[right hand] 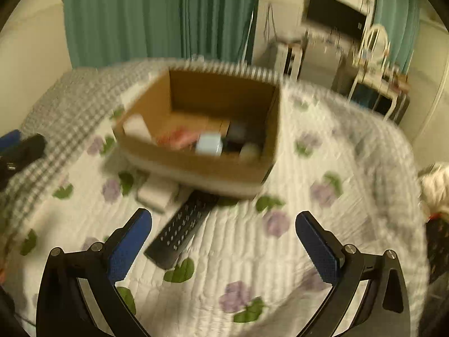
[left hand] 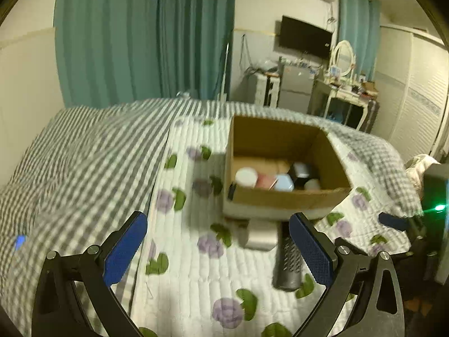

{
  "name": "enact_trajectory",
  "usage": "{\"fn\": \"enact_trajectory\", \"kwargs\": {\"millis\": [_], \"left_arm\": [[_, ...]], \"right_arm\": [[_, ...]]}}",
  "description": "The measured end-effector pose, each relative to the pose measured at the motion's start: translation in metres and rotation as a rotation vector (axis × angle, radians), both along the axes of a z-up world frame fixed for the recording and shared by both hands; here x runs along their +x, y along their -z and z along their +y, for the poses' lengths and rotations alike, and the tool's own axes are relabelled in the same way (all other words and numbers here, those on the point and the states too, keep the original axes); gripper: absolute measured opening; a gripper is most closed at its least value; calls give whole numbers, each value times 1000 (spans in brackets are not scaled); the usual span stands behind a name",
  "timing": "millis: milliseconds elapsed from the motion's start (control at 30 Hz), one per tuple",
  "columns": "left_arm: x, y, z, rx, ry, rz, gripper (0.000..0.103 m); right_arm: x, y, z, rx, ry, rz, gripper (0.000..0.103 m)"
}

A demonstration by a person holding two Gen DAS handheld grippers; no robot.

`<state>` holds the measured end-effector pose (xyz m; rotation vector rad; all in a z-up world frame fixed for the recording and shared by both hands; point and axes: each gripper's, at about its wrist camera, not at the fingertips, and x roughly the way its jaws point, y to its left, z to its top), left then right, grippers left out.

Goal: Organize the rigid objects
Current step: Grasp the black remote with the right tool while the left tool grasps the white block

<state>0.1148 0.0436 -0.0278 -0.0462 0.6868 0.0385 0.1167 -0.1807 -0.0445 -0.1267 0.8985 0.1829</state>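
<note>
A cardboard box [left hand: 289,198] sits on the flowered quilt and holds several small things, among them a white jar [left hand: 246,177], a pale blue box [left hand: 284,182] and a black item [left hand: 301,172]. The box also shows in the right wrist view [right hand: 196,168]. A black remote [left hand: 289,261] lies in front of the box, with a small white box [left hand: 261,234] beside it. In the right wrist view the remote [right hand: 182,230] and white box [right hand: 157,193] lie just ahead. My left gripper [left hand: 219,248] is open and empty above the quilt. My right gripper [right hand: 223,244] is open and empty, close to the remote.
The bed has a grey checked blanket [left hand: 70,154] on the left and a flowered quilt [left hand: 196,280]. Teal curtains [left hand: 140,36], a wall TV [left hand: 306,38], a small fridge [left hand: 296,88] and a dressing table [left hand: 348,92] stand behind. The other gripper shows at the left edge of the right wrist view [right hand: 19,146].
</note>
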Motion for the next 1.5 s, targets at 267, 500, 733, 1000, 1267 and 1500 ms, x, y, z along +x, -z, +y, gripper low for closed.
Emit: {"fn": "enact_trajectory", "kwargs": {"millis": [267, 500, 733, 1000, 1267, 1500], "left_arm": [[18, 41, -2, 31, -15, 77, 103], [30, 57, -3, 39, -21, 117, 103], [34, 63, -21, 41, 18, 134, 103], [46, 84, -58, 45, 98, 176, 103], [70, 116, -74, 45, 106, 237, 102], [92, 142, -74, 31, 54, 281, 85]], "right_arm": [[45, 79, 27, 75, -7, 190, 79], [48, 119, 38, 101, -38, 246, 73], [34, 105, 3, 166, -4, 227, 42], [-6, 77, -46, 188, 70, 144, 41], [5, 55, -75, 213, 173, 79, 41], [20, 64, -86, 205, 222, 125, 41]]}}
